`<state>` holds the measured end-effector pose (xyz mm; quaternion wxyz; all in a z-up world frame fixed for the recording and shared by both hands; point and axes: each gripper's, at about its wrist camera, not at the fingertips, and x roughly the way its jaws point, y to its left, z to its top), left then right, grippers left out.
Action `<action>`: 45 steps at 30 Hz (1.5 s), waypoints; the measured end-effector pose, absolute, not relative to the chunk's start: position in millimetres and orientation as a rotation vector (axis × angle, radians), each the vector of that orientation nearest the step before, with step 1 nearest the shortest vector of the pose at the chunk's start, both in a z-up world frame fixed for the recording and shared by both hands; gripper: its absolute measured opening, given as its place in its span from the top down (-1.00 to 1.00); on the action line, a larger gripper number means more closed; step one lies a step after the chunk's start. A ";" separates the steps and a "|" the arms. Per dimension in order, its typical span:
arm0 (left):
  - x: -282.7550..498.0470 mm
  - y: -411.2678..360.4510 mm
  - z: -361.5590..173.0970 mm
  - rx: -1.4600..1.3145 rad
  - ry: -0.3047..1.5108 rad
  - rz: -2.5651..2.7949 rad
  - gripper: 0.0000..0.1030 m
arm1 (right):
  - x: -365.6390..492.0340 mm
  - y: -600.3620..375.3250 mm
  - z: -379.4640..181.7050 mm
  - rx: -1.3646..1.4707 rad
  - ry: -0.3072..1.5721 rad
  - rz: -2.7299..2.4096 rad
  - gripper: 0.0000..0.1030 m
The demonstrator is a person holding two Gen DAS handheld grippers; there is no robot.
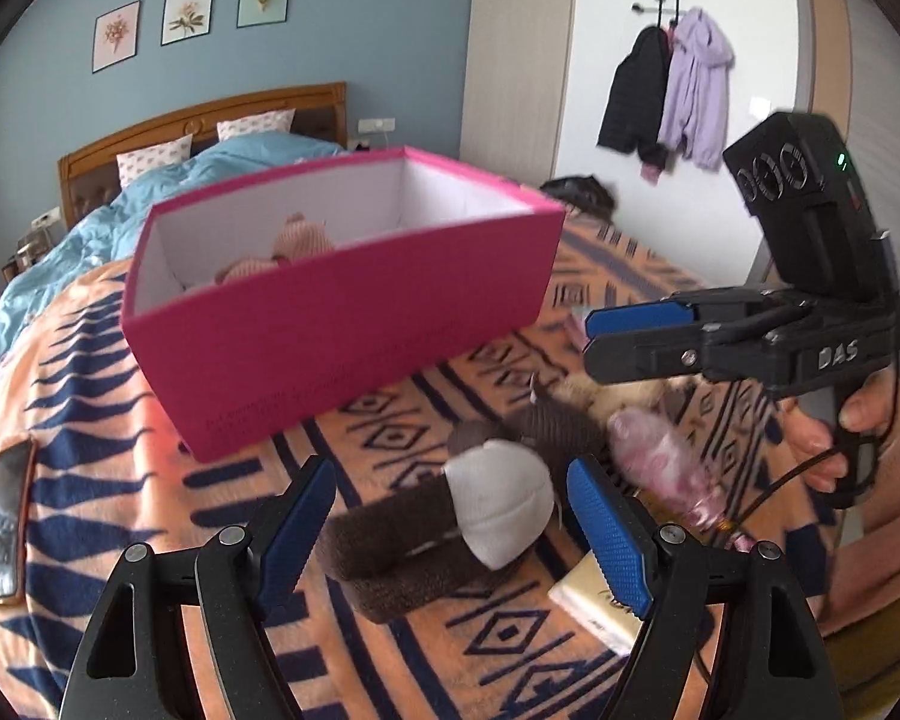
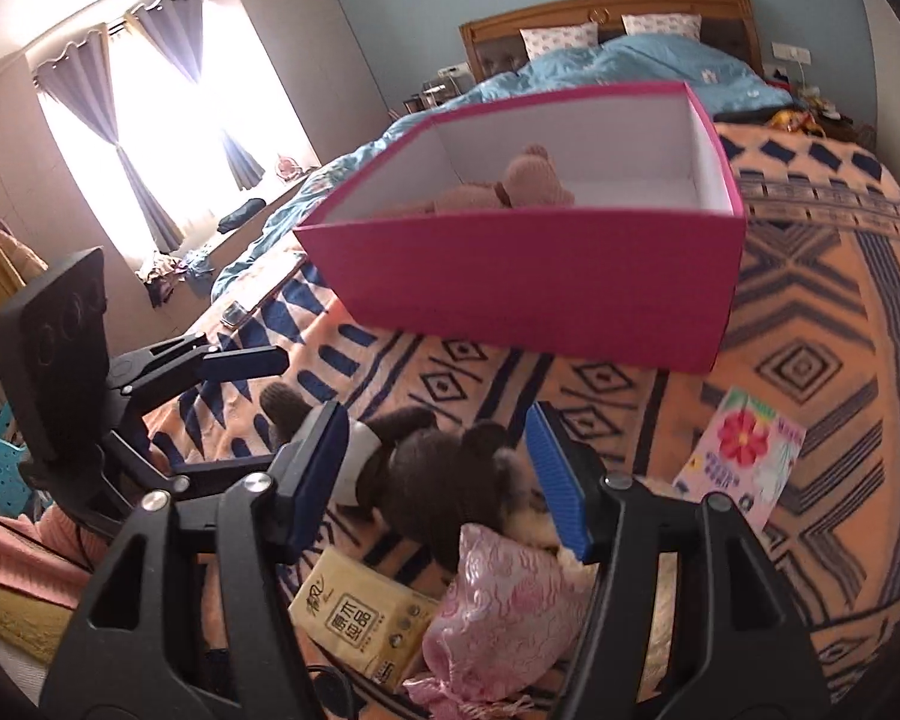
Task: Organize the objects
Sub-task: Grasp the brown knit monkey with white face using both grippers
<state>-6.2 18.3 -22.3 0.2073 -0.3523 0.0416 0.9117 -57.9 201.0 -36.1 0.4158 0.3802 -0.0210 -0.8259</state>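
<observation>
A pink open box (image 1: 342, 324) stands on the patterned blanket, also in the right wrist view (image 2: 540, 282), with a light brown knitted bear (image 1: 297, 240) inside (image 2: 510, 183). A dark brown knitted bear in a white top (image 1: 450, 516) lies in front of the box (image 2: 426, 474). My left gripper (image 1: 453, 531) is open, its fingers either side of this bear. My right gripper (image 2: 438, 480) is open just above the same bear; seen from the left wrist (image 1: 594, 333) it hovers over the pile. A pink satin pouch (image 2: 498, 606) and a tissue pack (image 2: 360, 618) lie beside it.
A phone (image 1: 6, 528) lies on the blanket at the left. A flowered card (image 2: 744, 456) lies to the right of the bear. A blue duvet (image 2: 630, 66) and pillows cover the far end of the bed. Coats (image 1: 672, 90) hang on the wall.
</observation>
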 end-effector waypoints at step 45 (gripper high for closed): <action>-23.1 -15.9 -40.9 -1.103 -0.206 2.445 0.04 | -57.7 163.4 -47.8 0.985 0.007 -2.028 -0.04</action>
